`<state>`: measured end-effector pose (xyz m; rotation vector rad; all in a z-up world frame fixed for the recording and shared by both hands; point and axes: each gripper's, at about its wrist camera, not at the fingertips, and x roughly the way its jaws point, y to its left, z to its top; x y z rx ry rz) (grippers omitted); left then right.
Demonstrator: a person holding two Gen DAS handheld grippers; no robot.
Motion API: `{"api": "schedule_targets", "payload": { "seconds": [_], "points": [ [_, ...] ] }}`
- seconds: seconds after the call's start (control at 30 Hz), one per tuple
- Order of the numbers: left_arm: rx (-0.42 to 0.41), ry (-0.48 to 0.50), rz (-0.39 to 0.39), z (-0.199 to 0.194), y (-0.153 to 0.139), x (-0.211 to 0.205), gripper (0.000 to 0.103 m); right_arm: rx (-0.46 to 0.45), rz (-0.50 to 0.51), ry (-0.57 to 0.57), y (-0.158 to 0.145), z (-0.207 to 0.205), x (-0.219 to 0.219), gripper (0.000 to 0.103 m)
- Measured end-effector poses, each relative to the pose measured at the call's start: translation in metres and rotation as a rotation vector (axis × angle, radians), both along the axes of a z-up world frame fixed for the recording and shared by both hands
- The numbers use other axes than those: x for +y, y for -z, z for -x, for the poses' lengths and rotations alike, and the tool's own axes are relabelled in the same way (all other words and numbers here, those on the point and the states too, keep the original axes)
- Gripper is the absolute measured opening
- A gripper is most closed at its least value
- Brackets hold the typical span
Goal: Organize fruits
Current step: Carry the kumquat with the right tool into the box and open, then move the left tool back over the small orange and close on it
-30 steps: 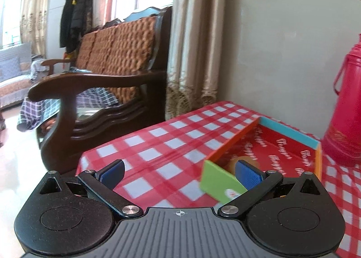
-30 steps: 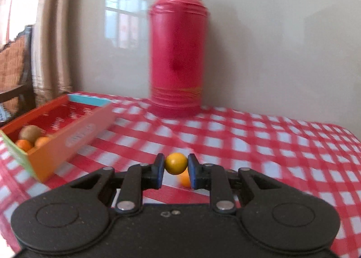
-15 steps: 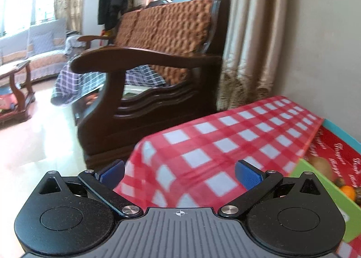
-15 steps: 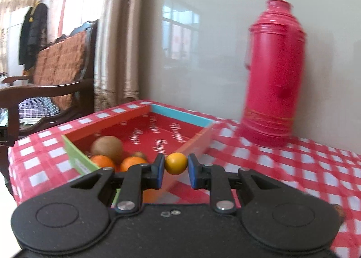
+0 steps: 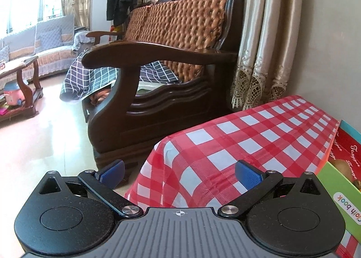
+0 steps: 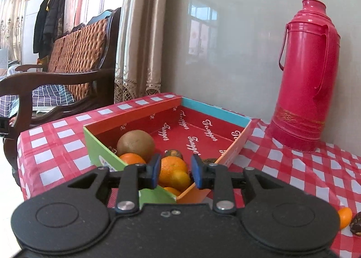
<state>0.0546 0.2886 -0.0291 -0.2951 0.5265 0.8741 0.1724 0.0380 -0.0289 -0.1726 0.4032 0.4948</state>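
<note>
In the right wrist view, my right gripper (image 6: 176,171) hangs over the near corner of a colourful cardboard box (image 6: 216,113) with a red inside. Its jaws are opening. A small yellow-orange fruit (image 6: 180,179) sits low between the blue pads (image 6: 155,171), and they no longer press on it. It rests against an orange (image 6: 171,165) in the box. A brown kiwi-like fruit (image 6: 135,144) and another orange (image 6: 132,159) lie beside it. My left gripper (image 5: 179,171) is open and empty over the table's left corner. The box's green wall (image 5: 338,192) is at its right.
A tall red thermos (image 6: 304,77) stands right of the box by the wall. One small orange fruit (image 6: 345,217) and a dark brown fruit (image 6: 356,226) lie on the checked tablecloth (image 6: 56,145) at the lower right. A wooden armchair (image 5: 158,77) stands past the table's left edge.
My right gripper carried the small fruit left from the open table to above the box, then its jaws parted and the fruit sank. My left gripper swung left, away from the box.
</note>
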Motion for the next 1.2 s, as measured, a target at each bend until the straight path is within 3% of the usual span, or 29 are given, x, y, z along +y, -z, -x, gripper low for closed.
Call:
{"api": "schedule_targets", "payload": {
  "seconds": [0.37, 0.6, 0.9, 1.07, 1.2],
  "points": [
    [-0.001, 0.057, -0.040, -0.008, -0.008, -0.031, 0.103, -0.050, -0.014, 0.077, -0.015, 0.009, -0.029, 0.053],
    [-0.023, 0.134, -0.115, -0.018, -0.019, -0.069, 0.103, -0.081, -0.004, 0.178, -0.020, 0.012, -0.061, 0.073],
    [-0.065, 0.323, -0.217, -0.035, -0.031, -0.143, 0.103, -0.126, 0.011, 0.426, -0.026, 0.017, -0.122, 0.094],
    [-0.088, 0.469, -0.290, -0.043, -0.034, -0.194, 0.103, -0.123, 0.009, 0.549, -0.026, 0.019, -0.159, 0.096],
    [-0.094, 0.597, -0.290, -0.052, -0.033, -0.232, 0.103, -0.131, 0.019, 0.649, -0.026, 0.024, -0.187, 0.097]
  ]
}}
